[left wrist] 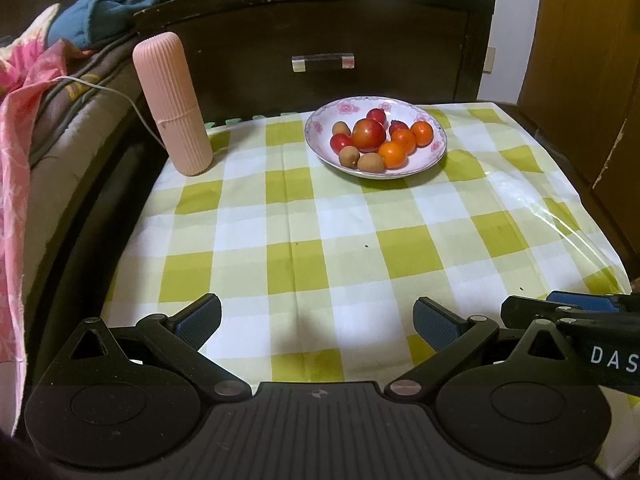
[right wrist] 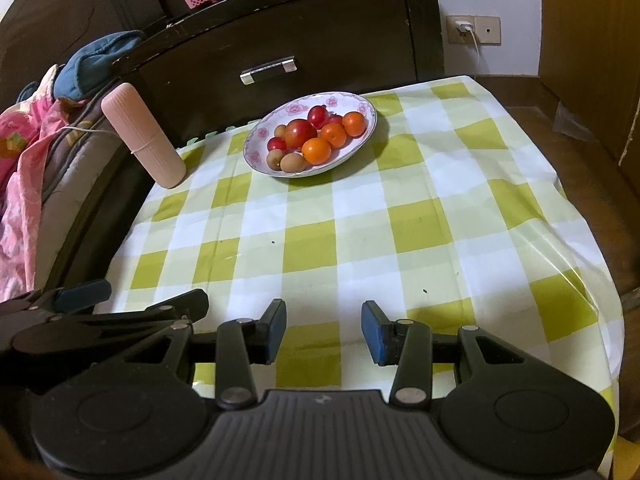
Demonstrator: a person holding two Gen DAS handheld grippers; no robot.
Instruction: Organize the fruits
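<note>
A white floral plate (left wrist: pixel 434 156) (right wrist: pixel 260 152) stands at the far side of the checked table. It holds a large red tomato (left wrist: pixel 368 135) (right wrist: pixel 299 133), small red fruits, orange fruits (left wrist: pixel 393 155) (right wrist: pixel 317 151) and brown longans (left wrist: pixel 371 162) (right wrist: pixel 292 162). My left gripper (left wrist: pixel 318 320) is open and empty, low over the near table edge. My right gripper (right wrist: pixel 324 332) is open and empty, also near the front edge. Each gripper shows at the side of the other's view.
A pink ribbed cylinder case (left wrist: pixel 173 104) (right wrist: pixel 142 136) stands at the table's far left. A dark wooden cabinet with a drawer handle (left wrist: pixel 322 63) (right wrist: pixel 268 69) is behind the table. Bedding (left wrist: pixel 24 92) lies to the left. The green-and-white tablecloth (left wrist: pixel 320 232) covers the table.
</note>
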